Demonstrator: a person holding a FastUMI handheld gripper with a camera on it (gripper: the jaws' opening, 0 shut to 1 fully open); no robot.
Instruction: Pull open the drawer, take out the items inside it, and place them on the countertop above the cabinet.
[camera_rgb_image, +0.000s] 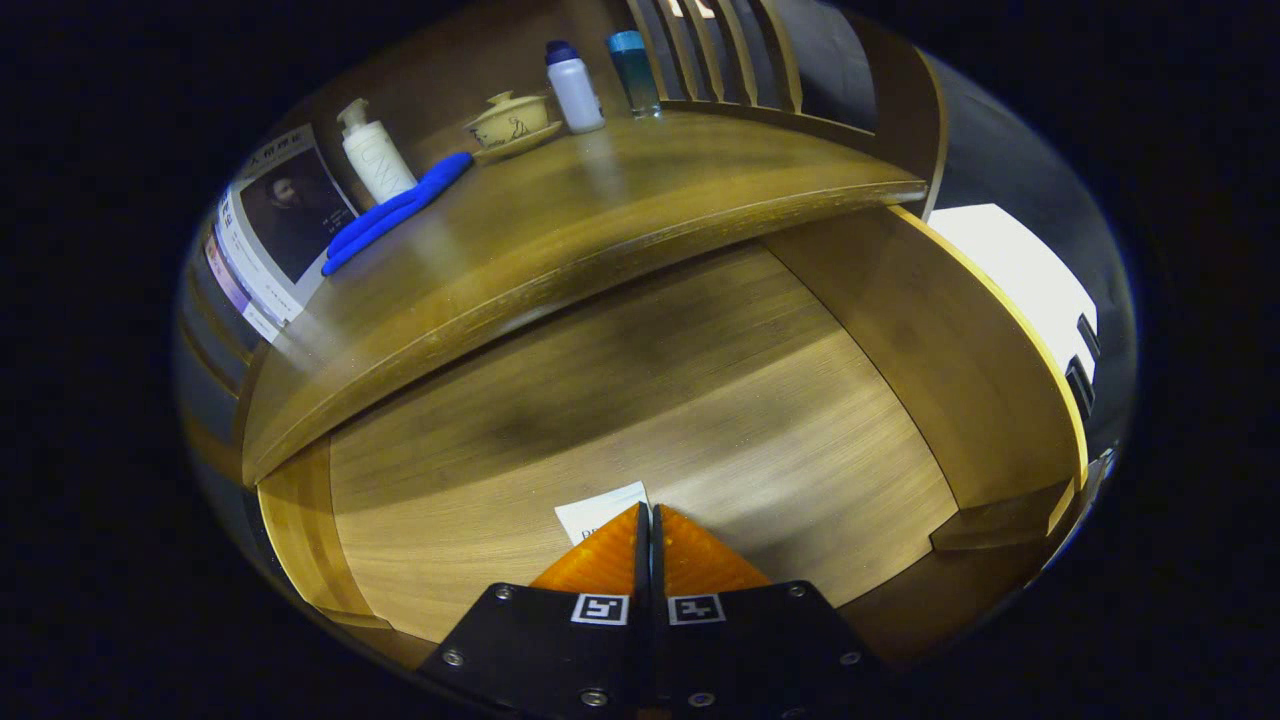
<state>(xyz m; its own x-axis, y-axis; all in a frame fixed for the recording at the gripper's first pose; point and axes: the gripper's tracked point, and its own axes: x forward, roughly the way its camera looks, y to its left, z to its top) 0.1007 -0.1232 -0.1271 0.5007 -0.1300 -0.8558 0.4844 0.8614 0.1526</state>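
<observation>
Slatted chair back — framed portrait poster by the wall

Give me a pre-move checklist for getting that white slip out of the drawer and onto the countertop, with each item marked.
1. Drawer pulled open, floor exposed: ok.
2. Item left inside: a white paper slip lies on the drawer floor, just ahead of the fingertips: ok.
3. Gripper ready to grasp: fingers closed together, nothing between them: not ok, open first.
4. Landing room on the countertop: bare wood near the front edge: ok.
5. Slip's near edge is hidden behind the fingers, so how to pick it up: cannot tell.
</observation>
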